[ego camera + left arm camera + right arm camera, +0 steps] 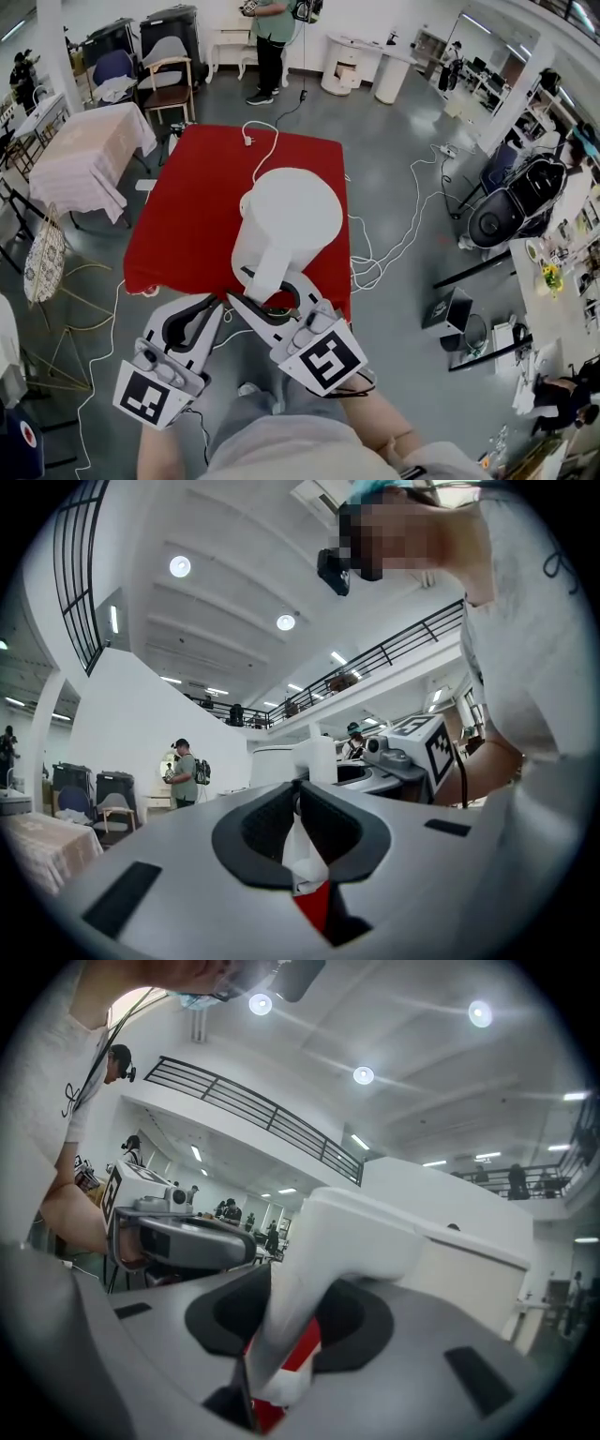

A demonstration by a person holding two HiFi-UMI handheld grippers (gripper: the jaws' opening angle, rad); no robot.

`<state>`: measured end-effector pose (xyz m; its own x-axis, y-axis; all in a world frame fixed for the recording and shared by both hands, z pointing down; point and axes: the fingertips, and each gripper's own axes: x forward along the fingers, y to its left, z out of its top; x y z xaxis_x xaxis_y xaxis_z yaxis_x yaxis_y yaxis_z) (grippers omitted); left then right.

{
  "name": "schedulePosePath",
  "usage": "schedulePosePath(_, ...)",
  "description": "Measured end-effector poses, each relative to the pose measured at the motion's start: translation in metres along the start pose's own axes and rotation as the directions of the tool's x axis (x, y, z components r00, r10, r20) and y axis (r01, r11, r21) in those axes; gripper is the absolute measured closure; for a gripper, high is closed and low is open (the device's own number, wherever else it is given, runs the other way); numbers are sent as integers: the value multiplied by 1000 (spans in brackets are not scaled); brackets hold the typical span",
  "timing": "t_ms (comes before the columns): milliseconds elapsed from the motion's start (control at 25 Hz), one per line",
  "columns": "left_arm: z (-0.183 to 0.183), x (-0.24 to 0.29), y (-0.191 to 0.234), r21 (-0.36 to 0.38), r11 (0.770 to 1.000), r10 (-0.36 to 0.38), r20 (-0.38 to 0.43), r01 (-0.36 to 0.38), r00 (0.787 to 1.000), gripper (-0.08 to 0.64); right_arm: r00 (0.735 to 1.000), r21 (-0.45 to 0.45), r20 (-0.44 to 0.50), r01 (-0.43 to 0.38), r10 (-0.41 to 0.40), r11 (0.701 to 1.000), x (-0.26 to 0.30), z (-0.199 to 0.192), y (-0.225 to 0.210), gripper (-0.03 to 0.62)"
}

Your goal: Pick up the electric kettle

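Right claw (286,1312), in its own view, stands wide with the white handle (347,1232) of the electric kettle (450,1274) between the jaws, dark pad bare on both sides: no grip, I judge, which fits reaching in or letting go. Left gripper view: my left claw (301,797) is closed on nothing. Only the head view shows the red table (187,216): kettle at its near edge, both claws just off that edge, base hidden.

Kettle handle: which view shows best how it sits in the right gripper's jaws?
Right gripper view: the kettle handle stands close up between the jaws of the right gripper. Head view shows it from above, partly covered by that gripper. Left gripper view shows only its top, side-on.
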<state>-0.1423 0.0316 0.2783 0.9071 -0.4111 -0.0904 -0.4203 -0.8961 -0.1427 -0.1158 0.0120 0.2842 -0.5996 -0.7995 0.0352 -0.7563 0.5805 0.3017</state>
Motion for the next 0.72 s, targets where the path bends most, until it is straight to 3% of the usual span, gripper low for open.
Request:
schedulePosePath(400, 11, -8, -8, 20, 1000, -15, 55, 14, 998, 545, 1000, -24, -7, 17, -18, 1000, -12, 7, 14, 456)
schedulePosePath(720, 23, -7, -22, 22, 1000, 4, 54, -5, 999, 545, 1000, -47, -19, -13, 12, 999, -27, 18, 21, 456)
